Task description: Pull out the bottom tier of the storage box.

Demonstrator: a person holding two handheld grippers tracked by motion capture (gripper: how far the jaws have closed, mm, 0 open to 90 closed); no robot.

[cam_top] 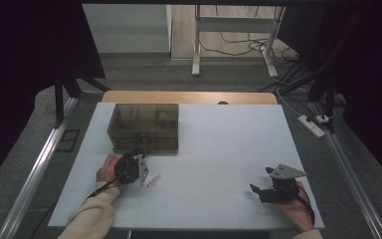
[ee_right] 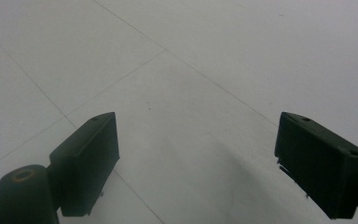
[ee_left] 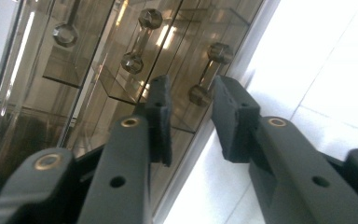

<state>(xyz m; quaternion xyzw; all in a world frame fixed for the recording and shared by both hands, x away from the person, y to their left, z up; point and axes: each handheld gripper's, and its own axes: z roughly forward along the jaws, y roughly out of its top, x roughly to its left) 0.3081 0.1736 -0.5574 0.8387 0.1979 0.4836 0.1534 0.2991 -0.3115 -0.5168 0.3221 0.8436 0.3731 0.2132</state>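
Table edges: the white table top (cam_top: 219, 149) has its left edge beside a metal rail on the floor; the near edge runs just under the person's forearms, and the far edge meets a wooden strip.
Left hand: it holds the left gripper (cam_top: 135, 160) near the front wall of the smoky clear box (cam_top: 144, 127), in the left half of the table.
Left gripper state: in the left gripper view the left gripper's jaws (ee_left: 191, 119) stand a narrow gap apart with nothing between them, pointed at the box's wall and its bottom edge.
Box: one, rectangular, tinted see-through, lid shut, standing left of centre toward the far side; inner partitions show through its walls.
Box contents: in the left gripper view three dark dumbbell-shaped pieces show through the wall, one of them (ee_left: 141, 41) in the middle; how many are true pieces and how many reflections cannot be told.
Small pale piece: one, the small white object (cam_top: 153, 180), lies on the table just right of the left gripper, apart from the box; too small to tell what it is.
Open room: the middle and the right half of the table are bare between the box and the right hand.
Right gripper: the right gripper (cam_top: 261, 180) rests near the right near corner, well apart from the box; its jaws (ee_right: 196, 168) stand wide over bare table.
Count: two grippers, one box, one loose small piece.
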